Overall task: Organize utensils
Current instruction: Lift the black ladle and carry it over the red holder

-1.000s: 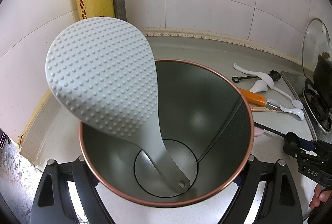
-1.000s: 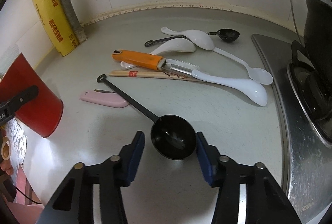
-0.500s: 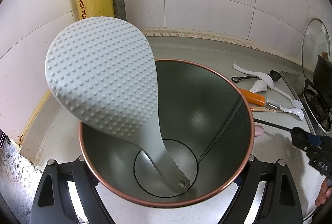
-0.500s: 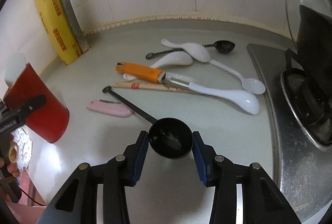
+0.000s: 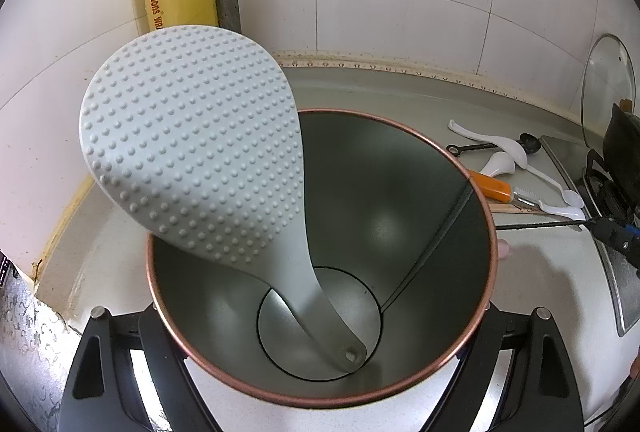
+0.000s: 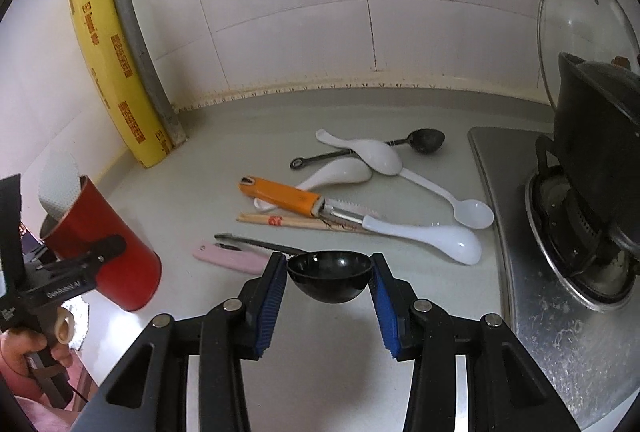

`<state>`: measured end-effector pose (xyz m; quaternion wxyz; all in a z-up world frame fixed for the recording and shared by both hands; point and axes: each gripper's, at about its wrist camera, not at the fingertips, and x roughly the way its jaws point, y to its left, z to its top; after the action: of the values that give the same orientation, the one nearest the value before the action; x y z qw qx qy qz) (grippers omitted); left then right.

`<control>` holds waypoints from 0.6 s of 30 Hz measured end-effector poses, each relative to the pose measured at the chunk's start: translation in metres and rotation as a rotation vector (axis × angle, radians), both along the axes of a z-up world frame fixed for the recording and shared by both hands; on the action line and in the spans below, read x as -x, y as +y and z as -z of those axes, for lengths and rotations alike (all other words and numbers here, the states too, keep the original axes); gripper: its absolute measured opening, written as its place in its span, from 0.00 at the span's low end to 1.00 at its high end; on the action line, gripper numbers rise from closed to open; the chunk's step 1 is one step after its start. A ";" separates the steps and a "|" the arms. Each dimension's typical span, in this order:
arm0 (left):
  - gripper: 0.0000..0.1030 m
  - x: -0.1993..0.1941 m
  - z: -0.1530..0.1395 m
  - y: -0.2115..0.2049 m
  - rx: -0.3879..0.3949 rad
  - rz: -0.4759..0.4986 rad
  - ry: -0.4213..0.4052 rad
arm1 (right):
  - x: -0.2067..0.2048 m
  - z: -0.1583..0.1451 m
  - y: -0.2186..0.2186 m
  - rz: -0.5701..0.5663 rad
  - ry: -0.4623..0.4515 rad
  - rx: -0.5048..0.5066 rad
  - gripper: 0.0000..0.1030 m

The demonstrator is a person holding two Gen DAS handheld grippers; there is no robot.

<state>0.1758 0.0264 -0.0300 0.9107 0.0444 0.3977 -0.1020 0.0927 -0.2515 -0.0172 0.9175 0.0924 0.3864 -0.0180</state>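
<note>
Black plastic ladle (image 6: pixel 328 278) sits pinched by its round bowl between the blue pads (image 6: pixel 272 306) of the right gripper (image 6: pixel 329 306), lifted off the grey counter (image 6: pixel 240 135), handle trailing far-left over the pink peeler (image 6: pixel 230 256). Risk, as I judge it: the curved bowl gives the pads little flat to bite, so the long handle could swing it or twist it loose on the way to the red cup (image 6: pixel 106 256) at left, or snag the peeler. Left gripper (image 5: pixel 320 316) clamps that cup; grey rice paddle (image 5: pixel 192 147) already stands inside. Remaining spoons lie mid-counter.
</note>
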 end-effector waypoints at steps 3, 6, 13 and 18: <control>0.88 -0.001 0.001 0.000 0.002 0.001 0.001 | 0.001 -0.005 0.001 -0.002 -0.011 -0.003 0.43; 0.88 -0.001 0.001 0.000 0.002 0.001 0.001 | 0.001 -0.010 0.001 -0.004 -0.024 -0.005 0.43; 0.88 -0.002 0.001 -0.001 0.004 0.002 0.001 | 0.001 -0.022 -0.002 0.003 -0.057 -0.009 0.43; 0.88 -0.003 0.001 -0.002 0.002 0.004 0.001 | 0.001 -0.033 -0.003 0.007 -0.090 -0.008 0.43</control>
<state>0.1791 0.0248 -0.0308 0.9103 0.0442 0.3981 -0.1045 0.0916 -0.2545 0.0156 0.9334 0.0982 0.3447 -0.0152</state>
